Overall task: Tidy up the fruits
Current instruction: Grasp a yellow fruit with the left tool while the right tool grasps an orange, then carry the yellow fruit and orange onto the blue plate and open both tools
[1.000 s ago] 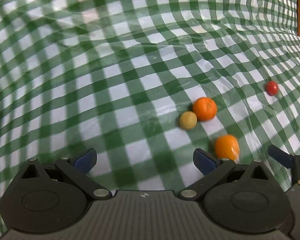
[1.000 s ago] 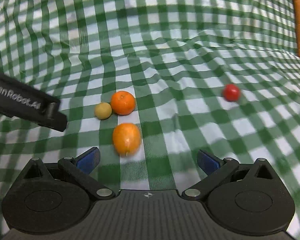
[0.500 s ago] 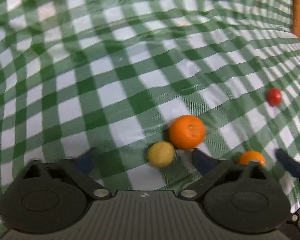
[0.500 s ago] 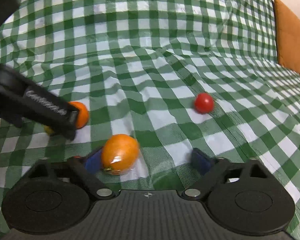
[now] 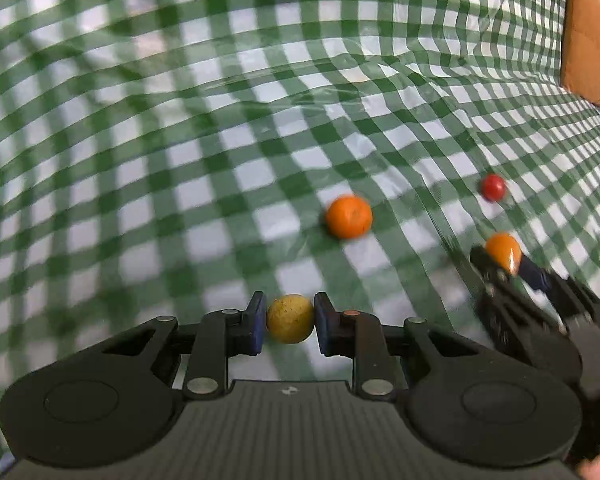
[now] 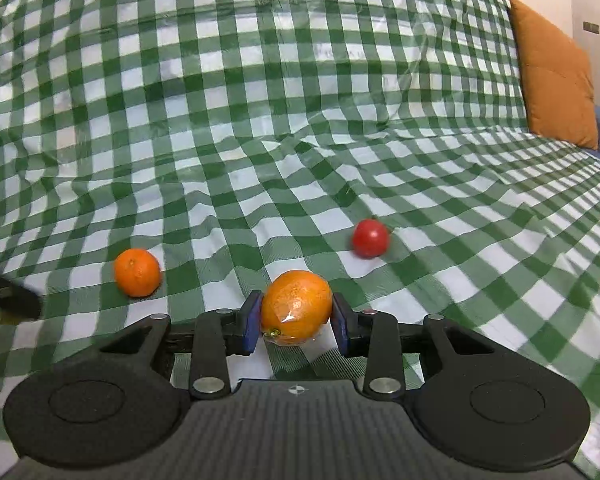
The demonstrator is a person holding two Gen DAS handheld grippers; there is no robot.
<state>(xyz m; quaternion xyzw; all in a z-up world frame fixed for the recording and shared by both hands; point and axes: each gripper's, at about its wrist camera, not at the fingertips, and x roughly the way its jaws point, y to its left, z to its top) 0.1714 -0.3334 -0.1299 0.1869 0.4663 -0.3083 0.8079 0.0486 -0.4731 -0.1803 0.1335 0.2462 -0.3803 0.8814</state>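
Note:
In the left wrist view my left gripper (image 5: 290,322) is shut on a small yellow round fruit (image 5: 290,319), blue pads against both its sides. My right gripper (image 6: 296,320) has a plastic-wrapped orange (image 6: 296,306) between its pads; its jaws are closing and press on the fruit. That same grip appears at the right of the left wrist view, the right gripper (image 5: 504,264) around the wrapped orange (image 5: 502,249). A mandarin (image 5: 349,216) (image 6: 137,272) and a small red tomato (image 5: 493,187) (image 6: 370,237) lie loose on the cloth.
A wrinkled green-and-white checked cloth (image 6: 260,120) under clear plastic covers the whole surface. An orange cushion (image 6: 552,76) (image 5: 588,64) stands at the far right edge.
Both grippers went from wide open to closed. The left came down over the yellow fruit and took it; the right moved onto the wrapped orange and took it. The yellow fruit left the mandarin's side.

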